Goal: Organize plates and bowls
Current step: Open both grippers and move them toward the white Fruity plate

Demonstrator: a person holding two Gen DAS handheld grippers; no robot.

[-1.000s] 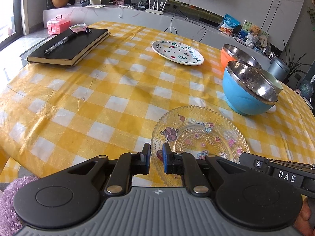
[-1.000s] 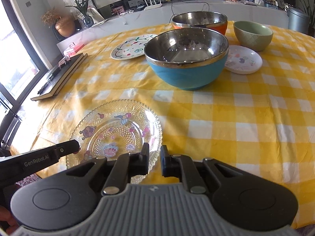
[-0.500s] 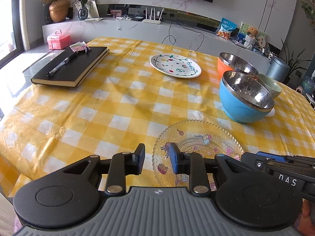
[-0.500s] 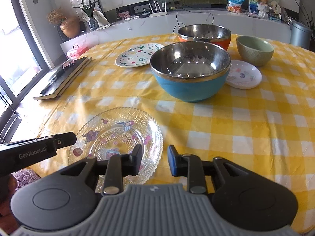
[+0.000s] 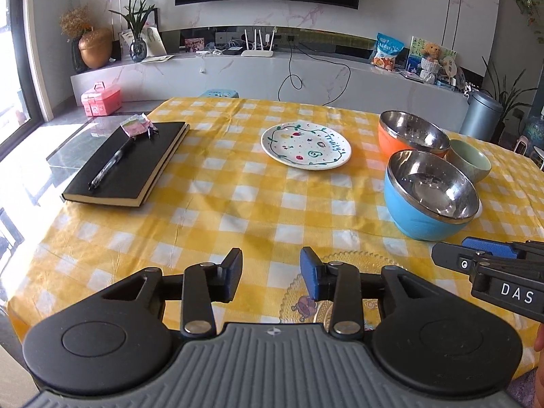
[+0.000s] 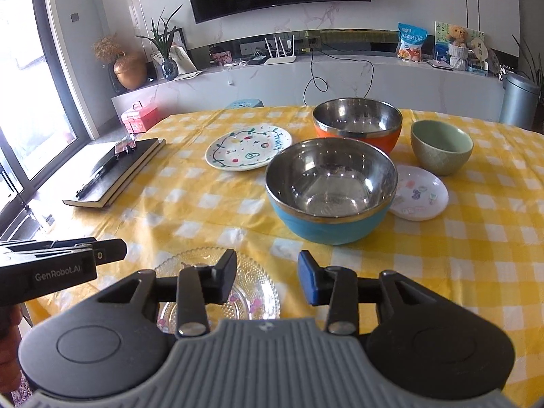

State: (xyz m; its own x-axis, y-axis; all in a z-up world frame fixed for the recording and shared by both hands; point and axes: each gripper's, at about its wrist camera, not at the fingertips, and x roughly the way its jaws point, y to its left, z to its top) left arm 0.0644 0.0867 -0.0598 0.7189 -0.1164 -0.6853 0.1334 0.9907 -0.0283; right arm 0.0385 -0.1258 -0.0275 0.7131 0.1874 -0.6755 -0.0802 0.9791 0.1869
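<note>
Changed since a second ago: both my claws, then nearly pressed together low at the glass plate's near rim, have lifted off it and are spreading, nothing between the fingers.

Left wrist view:
- left claw [image 5: 271, 277]: fingers parted and opening, empty.
- glass plate [image 5: 353, 265]: flat on the yellow checked tablecloth [image 5: 238, 204], just under and right of the claw, mostly hidden by it; more of it showed before.
- blue bowl [image 5: 430, 193]: ahead to the right; orange bowl [image 5: 411, 136] beyond it, green bowl [image 5: 471, 159] behind both.
- fruit-patterned plate [image 5: 306, 145]: ahead, slightly right.
- black notebook [image 5: 127, 165] with pen: ahead left, unmoved.
- right claw tip at the right edge.

Right wrist view:
- right claw [image 6: 267, 278]: fingers parted and opening, empty.
- glass plate [image 6: 251, 292]: under the left finger, on the cloth.
- blue bowl [image 6: 331, 190]: straight ahead; orange bowl [image 6: 357, 124] behind it.
- green bowl [image 6: 441, 146] and small white plate [image 6: 421, 197]: ahead right.
- fruit-patterned plate [image 6: 248, 148]: ahead left.
</note>
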